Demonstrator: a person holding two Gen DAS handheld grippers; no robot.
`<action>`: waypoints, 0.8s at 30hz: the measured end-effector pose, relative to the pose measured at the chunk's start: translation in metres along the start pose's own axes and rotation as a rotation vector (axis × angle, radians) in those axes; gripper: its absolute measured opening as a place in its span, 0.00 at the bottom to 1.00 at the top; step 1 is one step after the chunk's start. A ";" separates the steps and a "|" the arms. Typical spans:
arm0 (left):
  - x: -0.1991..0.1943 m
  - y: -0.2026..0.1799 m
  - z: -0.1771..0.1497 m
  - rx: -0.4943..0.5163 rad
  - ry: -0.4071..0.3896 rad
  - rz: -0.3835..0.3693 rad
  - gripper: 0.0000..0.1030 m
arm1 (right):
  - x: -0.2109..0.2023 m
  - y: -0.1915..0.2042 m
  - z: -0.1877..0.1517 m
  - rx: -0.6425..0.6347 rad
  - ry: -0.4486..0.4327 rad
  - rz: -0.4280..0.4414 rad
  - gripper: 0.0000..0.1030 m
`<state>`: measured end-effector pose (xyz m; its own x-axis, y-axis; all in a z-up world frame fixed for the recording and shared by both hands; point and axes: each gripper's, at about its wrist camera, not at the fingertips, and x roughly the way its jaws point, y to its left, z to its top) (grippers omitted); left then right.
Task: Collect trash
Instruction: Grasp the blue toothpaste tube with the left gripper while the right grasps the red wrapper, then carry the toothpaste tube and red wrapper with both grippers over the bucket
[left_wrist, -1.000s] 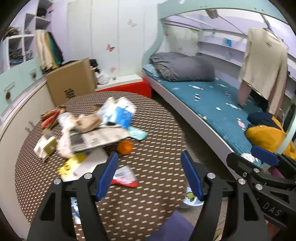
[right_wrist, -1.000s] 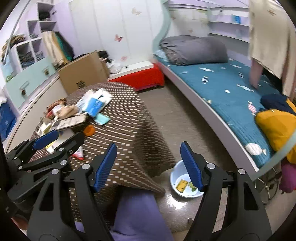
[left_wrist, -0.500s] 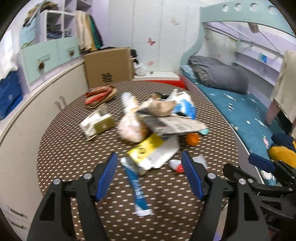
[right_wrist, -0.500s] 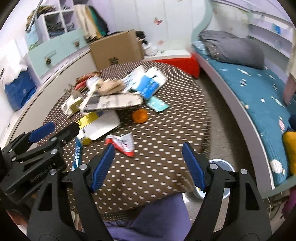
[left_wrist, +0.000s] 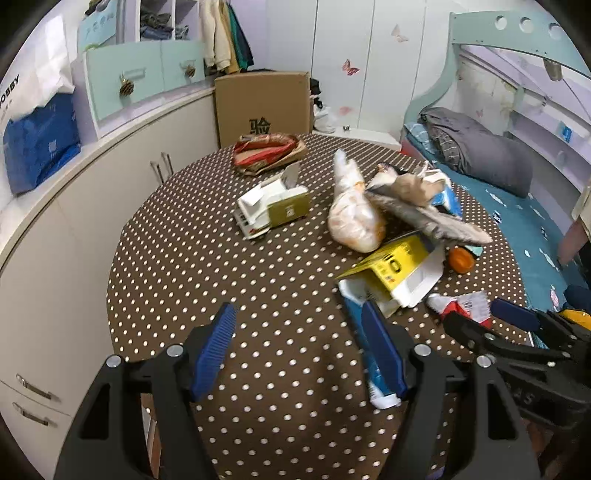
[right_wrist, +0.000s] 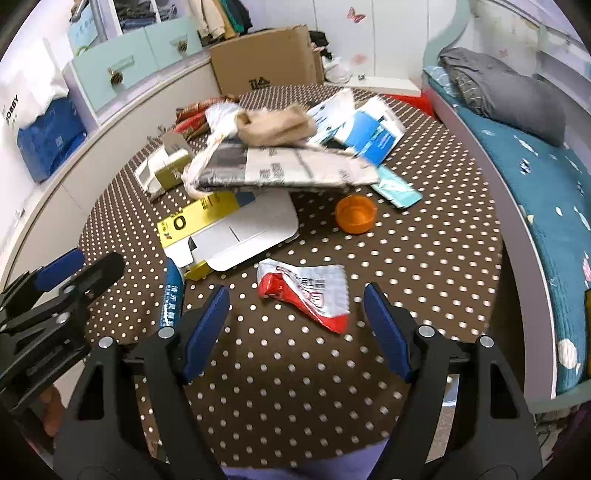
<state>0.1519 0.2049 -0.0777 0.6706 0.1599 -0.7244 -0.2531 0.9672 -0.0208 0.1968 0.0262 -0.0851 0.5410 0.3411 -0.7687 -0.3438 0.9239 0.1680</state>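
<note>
The round polka-dot surface (right_wrist: 424, 258) is covered in trash, mostly piled toward the far side. Biggest piece is the folded newspaper (right_wrist: 280, 168), lying on top of a flattened yellow-and-white carton (right_wrist: 229, 225). Then there's a red-and-white wrapper (right_wrist: 310, 291) near the front edge, a blue tube (right_wrist: 171, 291) just left of it, and an orange cap (right_wrist: 355, 214). Both the left hand-held gripper (left_wrist: 299, 350) and the right hand-held gripper (right_wrist: 295, 325) hover over the surface with jaws apart, holding nothing.
</note>
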 end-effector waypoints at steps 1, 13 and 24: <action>0.001 0.001 -0.001 -0.002 0.006 -0.004 0.67 | 0.004 0.001 0.000 -0.001 0.008 -0.004 0.67; 0.025 -0.023 -0.012 0.058 0.103 -0.120 0.67 | 0.003 -0.014 0.000 0.022 -0.001 -0.031 0.13; 0.022 -0.024 -0.013 0.067 0.088 -0.073 0.08 | -0.017 -0.031 -0.005 0.049 -0.034 -0.023 0.12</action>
<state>0.1638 0.1828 -0.1018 0.6209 0.0737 -0.7804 -0.1570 0.9871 -0.0317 0.1948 -0.0093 -0.0805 0.5742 0.3241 -0.7518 -0.2931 0.9388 0.1808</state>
